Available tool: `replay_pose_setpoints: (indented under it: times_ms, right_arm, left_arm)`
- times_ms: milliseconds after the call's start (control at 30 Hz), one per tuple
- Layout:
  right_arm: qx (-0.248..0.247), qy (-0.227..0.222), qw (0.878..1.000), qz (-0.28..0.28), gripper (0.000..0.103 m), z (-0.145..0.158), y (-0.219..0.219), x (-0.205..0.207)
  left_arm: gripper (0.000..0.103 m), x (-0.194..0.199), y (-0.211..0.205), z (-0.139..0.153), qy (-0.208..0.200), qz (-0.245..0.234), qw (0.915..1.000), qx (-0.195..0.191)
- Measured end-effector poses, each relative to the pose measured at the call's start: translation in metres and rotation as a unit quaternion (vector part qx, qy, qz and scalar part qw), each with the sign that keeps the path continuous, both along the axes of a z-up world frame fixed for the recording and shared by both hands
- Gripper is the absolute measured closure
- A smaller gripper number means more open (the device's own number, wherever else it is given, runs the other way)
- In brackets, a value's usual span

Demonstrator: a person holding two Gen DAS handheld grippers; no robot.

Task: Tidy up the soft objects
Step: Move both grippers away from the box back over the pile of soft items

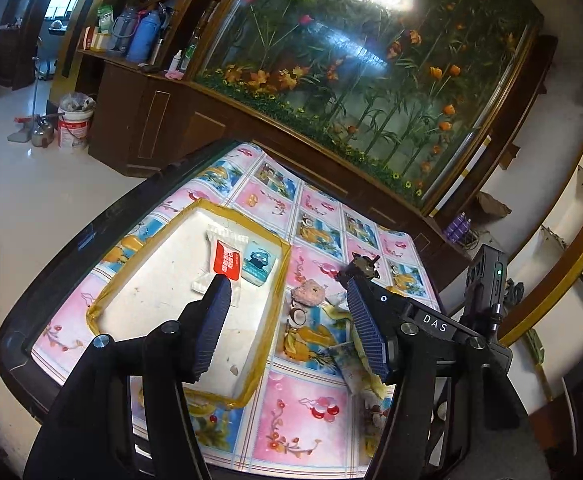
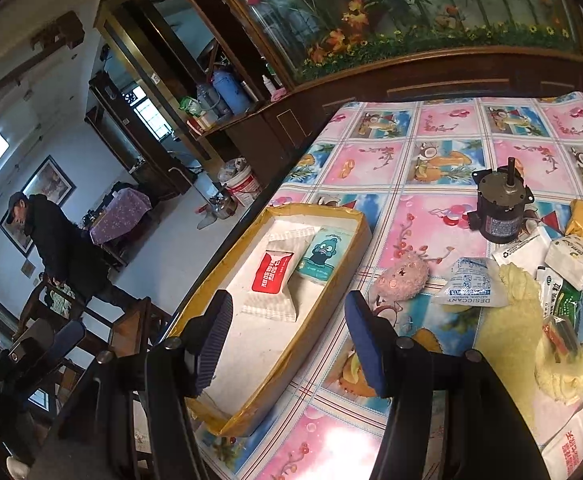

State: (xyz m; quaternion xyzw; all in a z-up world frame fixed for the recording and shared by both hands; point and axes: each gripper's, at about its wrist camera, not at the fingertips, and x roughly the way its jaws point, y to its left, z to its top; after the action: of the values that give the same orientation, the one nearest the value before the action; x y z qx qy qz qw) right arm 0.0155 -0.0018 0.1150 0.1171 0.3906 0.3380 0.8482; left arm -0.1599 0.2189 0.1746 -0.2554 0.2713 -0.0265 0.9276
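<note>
A white tray (image 1: pixel 151 320) with a yellow taped rim (image 2: pixel 331 216) lies on the left of the table. Inside it sit a red-and-white packet (image 1: pixel 227 264) (image 2: pixel 271 276) and a blue cartoon tissue pack (image 1: pixel 257 264) (image 2: pixel 319 258). Just right of the tray lies a pink plush (image 1: pixel 310 294) (image 2: pixel 401 276). Farther right is a heap: a desiccant sachet (image 2: pixel 467 288), a yellow cloth (image 2: pixel 507 320) and a white tissue pack (image 2: pixel 571 256). My left gripper (image 1: pixel 287 284) hangs open and empty above the tray's right rim. My right gripper (image 2: pixel 289 300) is open and empty over the tray.
A dark motor (image 2: pixel 499 208) stands upright behind the plush. The patterned tablecloth (image 2: pixel 443 128) reaches a wooden cabinet with a flower display (image 1: pixel 371 80). Left of the table are wooden chairs (image 2: pixel 91 320), a person (image 2: pixel 51 240) and a white bucket (image 2: pixel 243 184).
</note>
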Motion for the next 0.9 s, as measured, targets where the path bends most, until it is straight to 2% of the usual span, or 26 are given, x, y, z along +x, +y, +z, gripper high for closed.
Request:
replay_pose_setpoints:
  times_ms: [133, 300, 433, 533, 567, 700, 767, 900]
  right_arm:
    - [-0.007, -0.006, 1.000, -0.007, 0.044, 0.003, -0.010, -0.010]
    - [-0.010, -0.010, 1.000, -0.020, 0.043, -0.001, -0.031, -0.021]
    - [-0.016, 0.008, 0.999, -0.042, 0.042, -0.013, -0.051, -0.018]
    - [-0.015, 0.014, 0.998, -0.060, 0.042, -0.016, -0.067, -0.017]
    - [-0.013, 0.016, 0.998, -0.065, 0.042, -0.017, -0.072, -0.017]
    - [-0.011, 0.020, 0.997, -0.076, 0.042, -0.022, -0.087, -0.020]
    - [-0.012, 0.024, 0.996, -0.080, 0.042, -0.024, -0.094, -0.022]
    - [-0.019, 0.032, 0.995, -0.093, 0.042, -0.028, -0.108, -0.021]
  left_arm:
    - [0.042, -0.006, -0.020, 0.014, -0.002, -0.025, 0.9995, 0.019]
    - [0.042, -0.021, -0.058, 0.050, -0.028, -0.083, 0.9928, 0.081]
    - [0.042, -0.034, -0.075, 0.081, -0.026, -0.125, 0.9878, 0.089]
    - [0.026, -0.050, -0.086, 0.117, -0.032, -0.127, 0.9850, 0.113]
    - [0.023, -0.058, -0.091, 0.132, -0.041, -0.130, 0.9833, 0.120]
    - [0.022, -0.084, -0.119, 0.182, -0.068, -0.149, 0.9747, 0.152]
    - [0.022, -0.091, -0.138, 0.200, -0.080, -0.148, 0.9686, 0.183]
    - [0.022, -0.085, -0.164, 0.207, -0.067, -0.158, 0.9597, 0.223]
